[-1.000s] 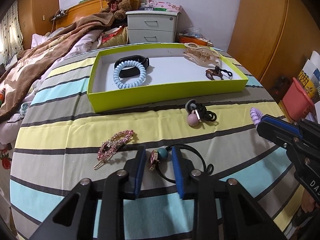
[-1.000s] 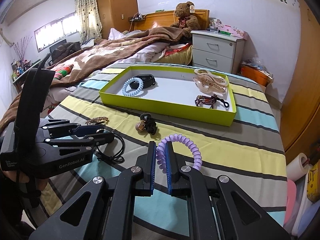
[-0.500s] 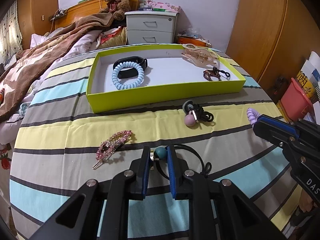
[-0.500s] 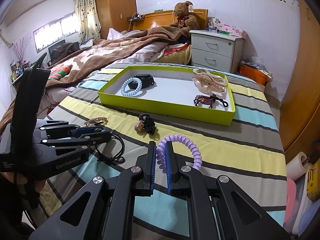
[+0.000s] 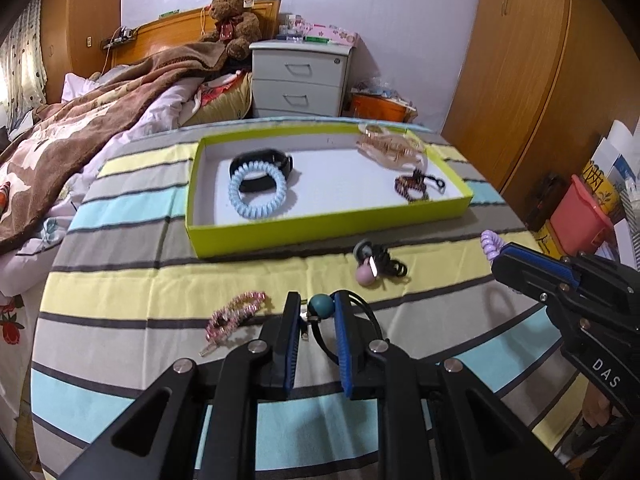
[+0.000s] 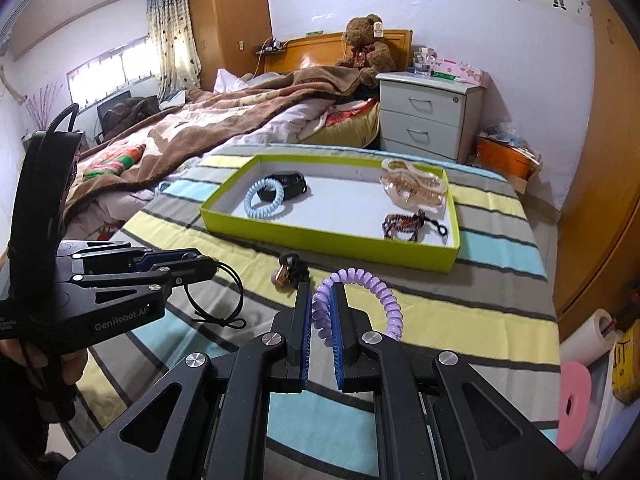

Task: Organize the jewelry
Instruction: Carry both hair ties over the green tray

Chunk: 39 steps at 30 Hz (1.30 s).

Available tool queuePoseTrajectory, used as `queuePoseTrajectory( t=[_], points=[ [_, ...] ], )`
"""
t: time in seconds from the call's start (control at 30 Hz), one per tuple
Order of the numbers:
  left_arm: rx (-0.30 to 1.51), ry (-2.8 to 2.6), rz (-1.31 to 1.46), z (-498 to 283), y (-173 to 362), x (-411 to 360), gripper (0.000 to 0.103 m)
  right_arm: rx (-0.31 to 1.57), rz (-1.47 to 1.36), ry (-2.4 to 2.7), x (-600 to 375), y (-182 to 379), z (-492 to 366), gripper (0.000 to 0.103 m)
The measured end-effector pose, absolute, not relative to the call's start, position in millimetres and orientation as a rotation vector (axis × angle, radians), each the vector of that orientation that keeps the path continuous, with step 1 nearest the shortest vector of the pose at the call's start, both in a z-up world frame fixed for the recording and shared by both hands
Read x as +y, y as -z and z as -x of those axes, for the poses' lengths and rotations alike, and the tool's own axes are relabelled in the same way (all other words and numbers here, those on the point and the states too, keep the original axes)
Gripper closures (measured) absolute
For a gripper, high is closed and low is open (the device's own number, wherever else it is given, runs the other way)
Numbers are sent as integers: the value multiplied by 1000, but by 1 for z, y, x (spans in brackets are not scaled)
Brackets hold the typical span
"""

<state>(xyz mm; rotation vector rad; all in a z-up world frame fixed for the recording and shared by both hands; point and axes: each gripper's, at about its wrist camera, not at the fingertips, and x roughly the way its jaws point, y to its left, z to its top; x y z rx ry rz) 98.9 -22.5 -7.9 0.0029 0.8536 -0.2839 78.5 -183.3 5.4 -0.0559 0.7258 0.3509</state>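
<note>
I have something in each of my tongs. My left gripper (image 5: 316, 316) is clamped on the teal bead (image 5: 321, 306) of a black hair tie (image 5: 360, 320), whose loop trails down to the striped cloth (image 5: 120, 288). My right gripper (image 6: 320, 312) is closed on the near side of a purple coil tie (image 6: 360, 280), and the rest of that ring stands up past the fingers.

This looks like the carrying step — both pieces gripped, neither yet in the green tray (image 5: 320, 228), which sits just ahead on the cloth and already holds a blue coil tie (image 5: 258, 194), a dark band, a pale claw clip (image 5: 390, 146) and a beaded piece (image 5: 414, 186).

Next I should lift both over the tray's near wall, find bare white floor between the pieces already there, and part the fingers low. The black loop could snag the wall, so it needs height. A pink clip (image 5: 234, 314) and a tie with a pink ball (image 5: 374, 266) are left on the cloth.
</note>
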Motion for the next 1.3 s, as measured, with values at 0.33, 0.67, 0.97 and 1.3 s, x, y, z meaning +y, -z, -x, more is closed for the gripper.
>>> queuePoseTrajectory(
  t=[0.33, 0.67, 0.97, 1.3],
  points=[
    [803, 290, 19, -116, -20, -18, 85, 675, 53, -348, -184, -35, -98, 94],
    [770, 312, 16, -151, -44, -23, 85, 669, 59, -341, -183, -43, -131, 94],
    [788, 325, 42, -203, -46, -28, 85, 726, 55, -343, -180, -22, -164, 94],
    [844, 352, 33, -260, -26, -42, 85, 797, 53, -376, -174, 3, -197, 94]
  ],
)
